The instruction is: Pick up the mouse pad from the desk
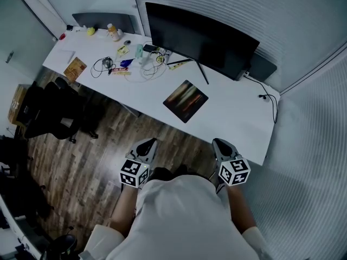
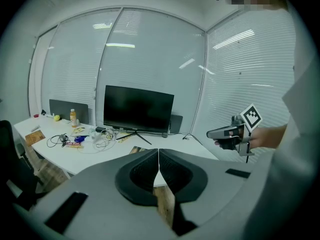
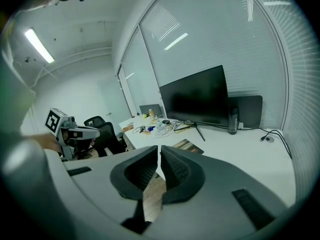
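Both the left gripper and right gripper hang short of the white surface, fingers closed on nothing. The dark rectangular mouse pad lies flat on it, untouched; reaching and grasping are left.

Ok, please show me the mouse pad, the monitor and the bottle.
mouse pad point(image 1: 186, 101), head view, middle of its top.
monitor point(image 1: 200, 39), head view, middle of its dark panel.
bottle point(image 1: 113, 32), head view, its body.

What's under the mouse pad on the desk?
The mouse pad lies flat on the white desk, in front of the monitor. Only bare desktop shows around it; anything beneath the pad is covered.
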`<state>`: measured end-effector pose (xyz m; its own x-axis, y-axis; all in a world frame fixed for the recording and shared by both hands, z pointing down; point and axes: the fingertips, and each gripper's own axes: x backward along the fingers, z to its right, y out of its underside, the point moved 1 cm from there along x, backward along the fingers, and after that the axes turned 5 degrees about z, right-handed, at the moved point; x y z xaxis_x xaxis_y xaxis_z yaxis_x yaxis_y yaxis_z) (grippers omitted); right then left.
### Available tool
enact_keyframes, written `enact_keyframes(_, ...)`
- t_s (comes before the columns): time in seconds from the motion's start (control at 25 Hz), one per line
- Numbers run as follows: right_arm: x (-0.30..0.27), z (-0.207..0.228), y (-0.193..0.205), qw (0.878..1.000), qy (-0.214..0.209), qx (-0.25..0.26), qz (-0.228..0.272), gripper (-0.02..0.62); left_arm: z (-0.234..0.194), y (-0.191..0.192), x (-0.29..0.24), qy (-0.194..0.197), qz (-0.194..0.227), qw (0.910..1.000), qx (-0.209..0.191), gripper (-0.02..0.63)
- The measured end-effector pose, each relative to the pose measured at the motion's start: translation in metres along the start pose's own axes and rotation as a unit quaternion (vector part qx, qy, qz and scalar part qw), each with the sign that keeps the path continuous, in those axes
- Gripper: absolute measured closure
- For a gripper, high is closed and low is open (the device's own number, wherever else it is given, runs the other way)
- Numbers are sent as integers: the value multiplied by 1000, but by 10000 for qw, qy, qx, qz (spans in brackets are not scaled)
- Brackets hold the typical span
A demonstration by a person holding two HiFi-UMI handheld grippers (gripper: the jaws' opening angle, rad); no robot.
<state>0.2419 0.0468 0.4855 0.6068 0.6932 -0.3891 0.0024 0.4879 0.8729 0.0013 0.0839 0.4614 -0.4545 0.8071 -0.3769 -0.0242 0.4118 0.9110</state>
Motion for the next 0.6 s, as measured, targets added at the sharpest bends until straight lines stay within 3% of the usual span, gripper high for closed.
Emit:
enact_keyframes(0.32, -23, -1, 2, 9999, -86, -23, -135, 555, -14, -4, -17, 122, -7, 9999, 63, 588)
enact_keyframes(0.6, -53, -8, -9, 9998, 76, -74, -160, 555, -40, -16, -37, 542, -50, 9985, -4, 588)
